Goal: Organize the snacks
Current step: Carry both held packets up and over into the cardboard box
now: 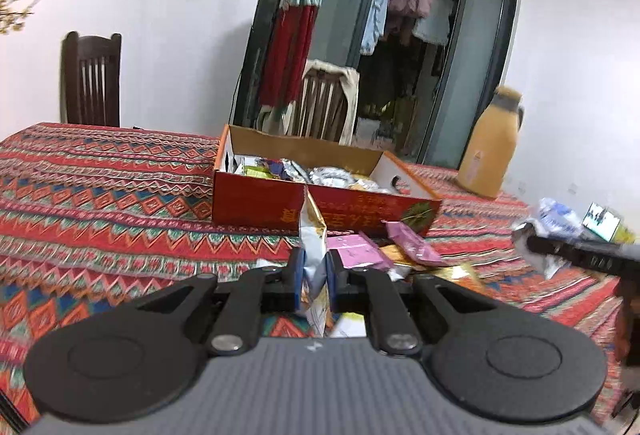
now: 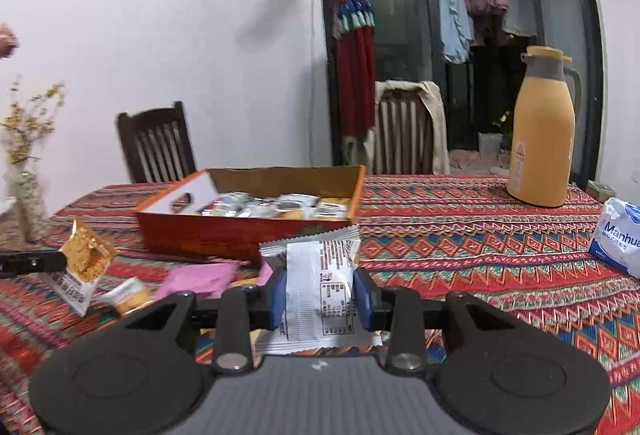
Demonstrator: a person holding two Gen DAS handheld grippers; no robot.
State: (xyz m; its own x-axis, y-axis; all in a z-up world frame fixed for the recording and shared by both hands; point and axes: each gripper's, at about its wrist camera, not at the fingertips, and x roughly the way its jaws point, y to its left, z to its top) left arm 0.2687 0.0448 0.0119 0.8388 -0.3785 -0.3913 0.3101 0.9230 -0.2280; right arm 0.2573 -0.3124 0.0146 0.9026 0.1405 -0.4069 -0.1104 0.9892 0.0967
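My left gripper (image 1: 314,275) is shut on a gold-and-white snack packet (image 1: 311,235), held edge-on above the table. That same packet (image 2: 82,261) shows at the left of the right wrist view, pinched by the left gripper's fingers (image 2: 44,260). My right gripper (image 2: 320,291) is shut on a white snack packet (image 2: 320,287) with printed text, held flat and lifted. From the left wrist view, that white packet (image 1: 532,235) hangs blurred at the right. An open red cardboard box (image 1: 256,203), also (image 2: 224,235), holds several wrapped snacks. Pink packets (image 1: 360,253) and gold ones lie loose before it.
The table wears a red patterned cloth (image 2: 480,247). An orange thermos jug (image 2: 542,139) stands at the back right, a white tissue pack (image 2: 618,239) at the right edge. A vase with yellow flowers (image 2: 28,203) sits far left. Wooden chairs (image 2: 156,147) stand behind.
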